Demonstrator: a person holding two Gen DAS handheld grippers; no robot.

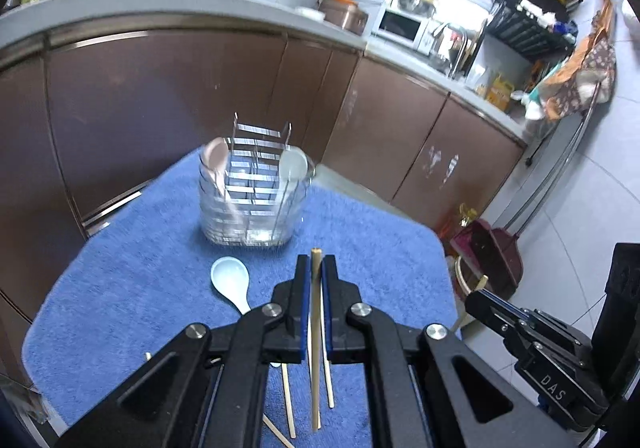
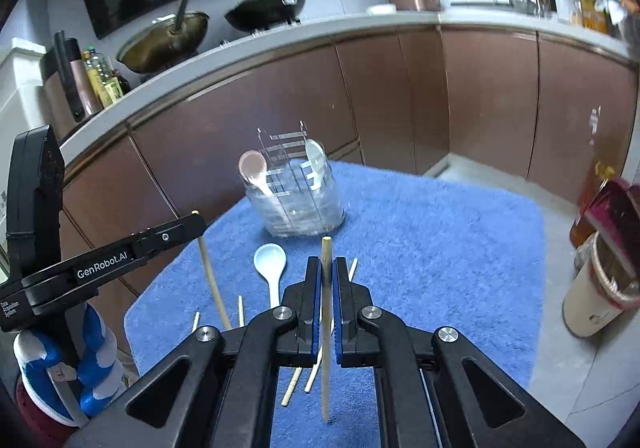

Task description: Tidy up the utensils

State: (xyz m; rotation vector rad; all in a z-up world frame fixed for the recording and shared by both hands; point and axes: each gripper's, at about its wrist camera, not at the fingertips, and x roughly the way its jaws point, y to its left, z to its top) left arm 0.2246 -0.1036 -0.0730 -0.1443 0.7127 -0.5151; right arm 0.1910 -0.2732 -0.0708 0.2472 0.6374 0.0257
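My left gripper (image 1: 316, 263) is shut on a wooden chopstick (image 1: 316, 368), which hangs upright above the blue towel (image 1: 120, 288). My right gripper (image 2: 327, 264) is shut on a second chopstick (image 2: 326, 376) in the same way. Ahead on the towel stands a clear utensil holder (image 1: 252, 207) (image 2: 298, 207) holding a pink spoon (image 1: 216, 159) (image 2: 253, 165) and a white spoon (image 1: 294, 165) (image 2: 316, 161). A pale blue spoon (image 1: 231, 278) (image 2: 270, 260) lies in front of it. In the right wrist view the left gripper (image 2: 198, 224) shows at the left with its chopstick (image 2: 210, 276).
Several loose chopsticks (image 1: 288, 400) (image 2: 292, 384) lie on the towel below the grippers. Brown cabinets (image 1: 160, 87) and a counter with woks (image 2: 264, 9) lie behind. A bin (image 2: 592, 304) and a dustpan (image 1: 492, 252) stand on the floor at the right. A gloved hand (image 2: 96, 348) holds the left gripper.
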